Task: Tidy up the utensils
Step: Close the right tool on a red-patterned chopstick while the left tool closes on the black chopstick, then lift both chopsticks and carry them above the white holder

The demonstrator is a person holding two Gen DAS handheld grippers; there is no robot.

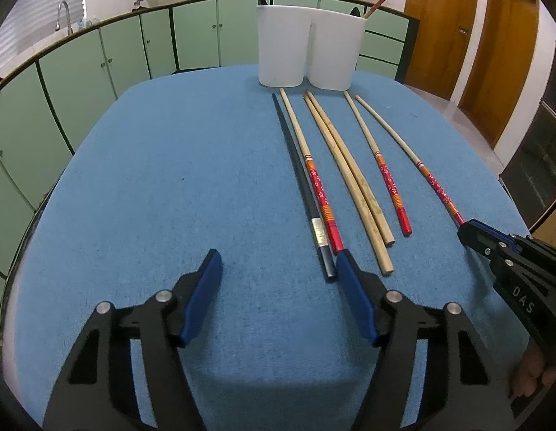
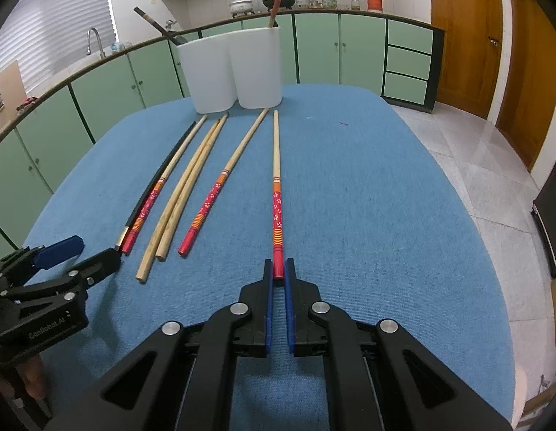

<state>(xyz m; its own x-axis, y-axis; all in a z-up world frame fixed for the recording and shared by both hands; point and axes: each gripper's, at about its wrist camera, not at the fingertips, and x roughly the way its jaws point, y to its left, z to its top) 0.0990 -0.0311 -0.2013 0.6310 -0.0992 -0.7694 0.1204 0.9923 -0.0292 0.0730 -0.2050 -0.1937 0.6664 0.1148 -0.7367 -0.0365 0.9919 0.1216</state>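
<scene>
Several chopsticks lie side by side on the blue table point(image 1: 170, 179): a black one point(image 1: 299, 183), three red-handled ones and two plain bamboo ones point(image 1: 350, 179). My right gripper point(image 2: 277, 269) is shut on the red end of the rightmost red-handled chopstick point(image 2: 277, 194), which still rests on the table. My left gripper point(image 1: 278, 262) is open and empty, its right finger beside the ends of the black chopstick and the leftmost red-handled one point(image 1: 319, 186). Two white holders point(image 1: 283, 45) point(image 1: 337, 50) stand at the far edge; the left holds a black chopstick, the right a red one.
Green cabinets point(image 1: 109, 54) curve round behind the table, with a sink tap point(image 1: 64, 14) at the left. Wooden doors point(image 2: 464, 36) stand at the right. The tiled floor point(image 2: 493, 165) lies past the table's right edge.
</scene>
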